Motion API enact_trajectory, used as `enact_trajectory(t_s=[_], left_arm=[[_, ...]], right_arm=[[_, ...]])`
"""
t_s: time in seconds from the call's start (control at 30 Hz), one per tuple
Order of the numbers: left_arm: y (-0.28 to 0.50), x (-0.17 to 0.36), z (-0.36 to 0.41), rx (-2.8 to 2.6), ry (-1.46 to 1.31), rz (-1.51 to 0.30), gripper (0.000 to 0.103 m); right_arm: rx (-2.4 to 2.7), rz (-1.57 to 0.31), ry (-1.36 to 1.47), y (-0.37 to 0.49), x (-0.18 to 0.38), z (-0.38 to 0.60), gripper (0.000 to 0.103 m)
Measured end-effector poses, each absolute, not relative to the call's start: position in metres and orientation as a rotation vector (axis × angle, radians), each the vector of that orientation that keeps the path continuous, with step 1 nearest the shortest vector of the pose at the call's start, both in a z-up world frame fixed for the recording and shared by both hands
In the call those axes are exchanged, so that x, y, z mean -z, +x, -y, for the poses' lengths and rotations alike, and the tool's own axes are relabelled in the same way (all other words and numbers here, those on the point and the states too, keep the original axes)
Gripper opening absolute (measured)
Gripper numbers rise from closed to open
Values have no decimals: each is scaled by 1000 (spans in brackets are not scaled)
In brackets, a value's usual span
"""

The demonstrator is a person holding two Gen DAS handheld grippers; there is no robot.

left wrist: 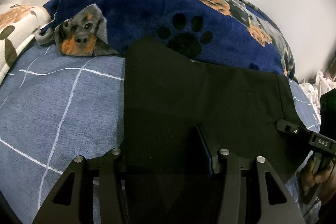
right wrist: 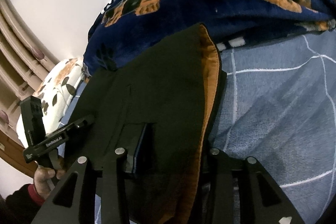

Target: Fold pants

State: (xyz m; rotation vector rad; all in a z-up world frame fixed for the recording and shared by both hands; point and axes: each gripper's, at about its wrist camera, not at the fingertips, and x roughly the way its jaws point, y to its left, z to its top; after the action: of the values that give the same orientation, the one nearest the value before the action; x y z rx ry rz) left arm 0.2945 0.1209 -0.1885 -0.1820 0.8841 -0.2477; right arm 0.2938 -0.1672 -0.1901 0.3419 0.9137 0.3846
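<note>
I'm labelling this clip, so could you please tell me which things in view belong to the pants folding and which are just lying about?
Part of the job:
- black pants, orange lining showing along one edge
- left tool
- right tool
- blue checked bedsheet they lie on

Just lying about:
- navy dog-print blanket
- floral pillow
- white spotted fabric at the bed's edge

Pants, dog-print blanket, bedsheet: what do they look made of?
Pants: black woven cloth, matte, lying flat with crisp edges; the right wrist view shows an orange, softer-looking lining, possibly brushed.
Dog-print blanket: plush fleece, likely synthetic; fuzzy nap, soft rounded folds.
Bedsheet: blue, thin white grid lines, heathered denim-like surface; probably cotton or a blend.
</note>
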Motion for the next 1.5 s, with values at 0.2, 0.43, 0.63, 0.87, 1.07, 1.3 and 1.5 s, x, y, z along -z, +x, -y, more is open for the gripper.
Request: enact_trajectory(t_s=[0.2, 0.43, 0.63, 0.87, 1.07, 1.3, 1.5], left_arm=[[294, 188, -121, 248, -182, -884, 51], [294, 189, -121, 243, -178, -882, 51], [295, 188, -121, 241, -177, -881, 52], [295, 188, -121, 241, -176, -881, 52], [295, 188, -121, 241, -176, -880, 52], [294, 189, -121, 241, -176, -880, 52], [295, 189, -121, 239, -173, -880, 53]], right_arm=[[-368, -905, 320, 292, 189, 166, 36], [-355, -900, 302, 291, 188, 164, 38], [-352, -898, 293, 292, 188, 163, 40], [-347, -895, 279, 291, 188, 162, 41], [-346, -894, 276, 291, 188, 163, 42], [-345, -892, 272, 290, 189, 164, 43], [-345, -892, 267, 290, 189, 163, 44]])
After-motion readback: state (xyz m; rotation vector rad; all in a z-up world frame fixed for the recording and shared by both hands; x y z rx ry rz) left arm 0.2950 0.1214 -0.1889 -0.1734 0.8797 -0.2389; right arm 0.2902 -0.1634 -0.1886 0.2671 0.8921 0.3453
